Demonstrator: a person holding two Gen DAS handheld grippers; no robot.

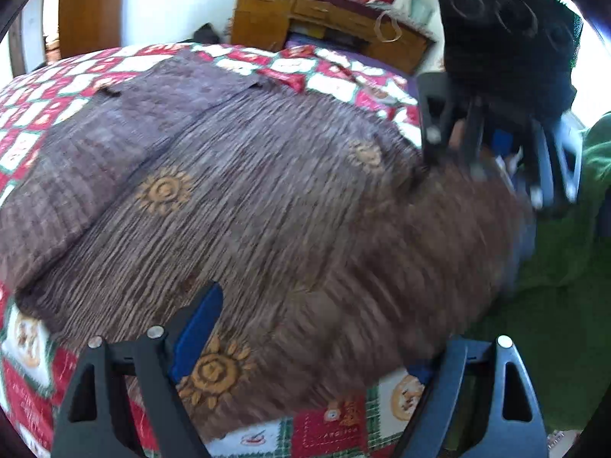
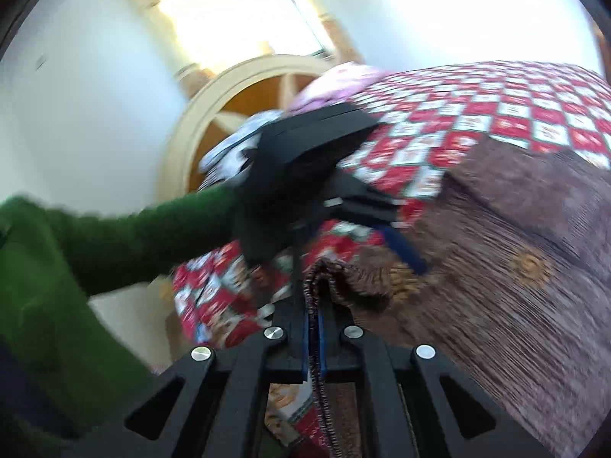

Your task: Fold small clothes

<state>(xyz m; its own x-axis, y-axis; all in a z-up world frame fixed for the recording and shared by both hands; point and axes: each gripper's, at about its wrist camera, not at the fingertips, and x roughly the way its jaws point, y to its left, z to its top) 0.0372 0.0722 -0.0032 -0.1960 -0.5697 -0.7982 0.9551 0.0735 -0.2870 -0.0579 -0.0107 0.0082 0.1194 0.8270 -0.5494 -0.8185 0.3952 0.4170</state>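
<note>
A brown ribbed garment (image 1: 267, 191) with orange sun motifs lies spread on a red, white and green patchwork quilt (image 1: 336, 431). One side panel is folded over at the left. My left gripper (image 1: 317, 343) hovers over the garment's near edge, open wide, with nothing between its blue pads. My right gripper (image 1: 492, 164) lifts the garment's right edge. In the right wrist view, the right gripper (image 2: 315, 328) is shut on a bunched hem of the garment (image 2: 496, 267). The left gripper (image 2: 359, 271) hangs open just beyond it, over the quilt (image 2: 496, 114).
A person's green sleeve (image 2: 114, 236) reaches in from the left. Green clothing (image 1: 565, 267) fills the right side. A cluttered wooden desk (image 1: 324, 19) and a door (image 1: 91, 4) stand behind the bed. A pink pillow (image 2: 336, 80) lies by the arched headboard (image 2: 229, 91).
</note>
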